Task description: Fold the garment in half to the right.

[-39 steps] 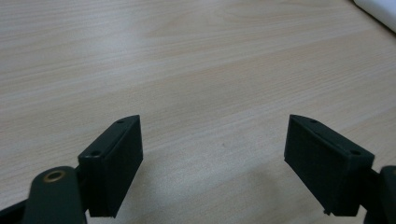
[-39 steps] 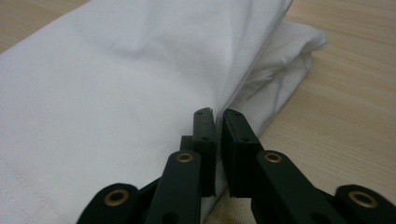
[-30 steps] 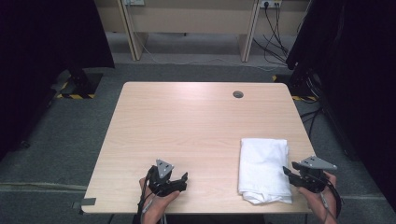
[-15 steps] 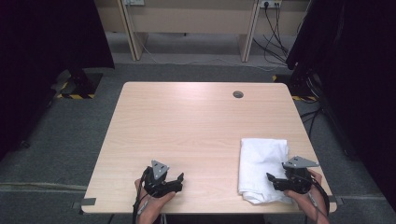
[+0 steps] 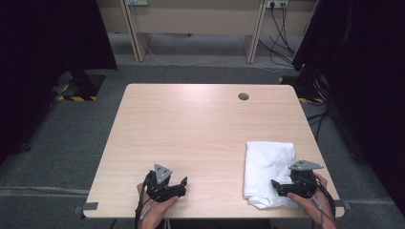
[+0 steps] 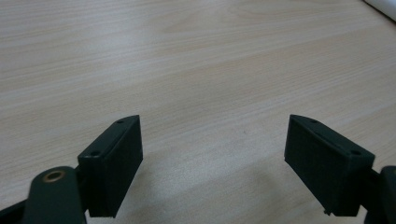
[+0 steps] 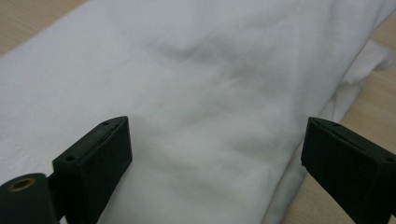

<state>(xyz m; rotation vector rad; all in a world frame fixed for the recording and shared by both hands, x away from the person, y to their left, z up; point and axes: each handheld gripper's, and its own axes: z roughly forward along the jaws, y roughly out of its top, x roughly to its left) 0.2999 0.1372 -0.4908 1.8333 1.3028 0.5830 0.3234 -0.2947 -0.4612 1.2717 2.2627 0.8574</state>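
We see the folded white cloth (image 5: 267, 171) lying at the worktop's (image 5: 200, 133) near right corner; our right gripper (image 5: 282, 187) has just been opening, fingers wide above it, gripping nothing; our left gripper (image 5: 177, 187) hovers wide and empty near the front edge; any further handling remains.

Light wooden table (image 5: 200, 129) with a small round grommet hole (image 5: 243, 97) near its far edge. Grey carpeted floor (image 5: 76, 138) around it. Beyond the table, a beige desk frame (image 5: 191, 19) with cables (image 5: 282, 19) hanging from a wall socket (image 5: 272, 4). Black drapes (image 5: 43, 47) at both sides.
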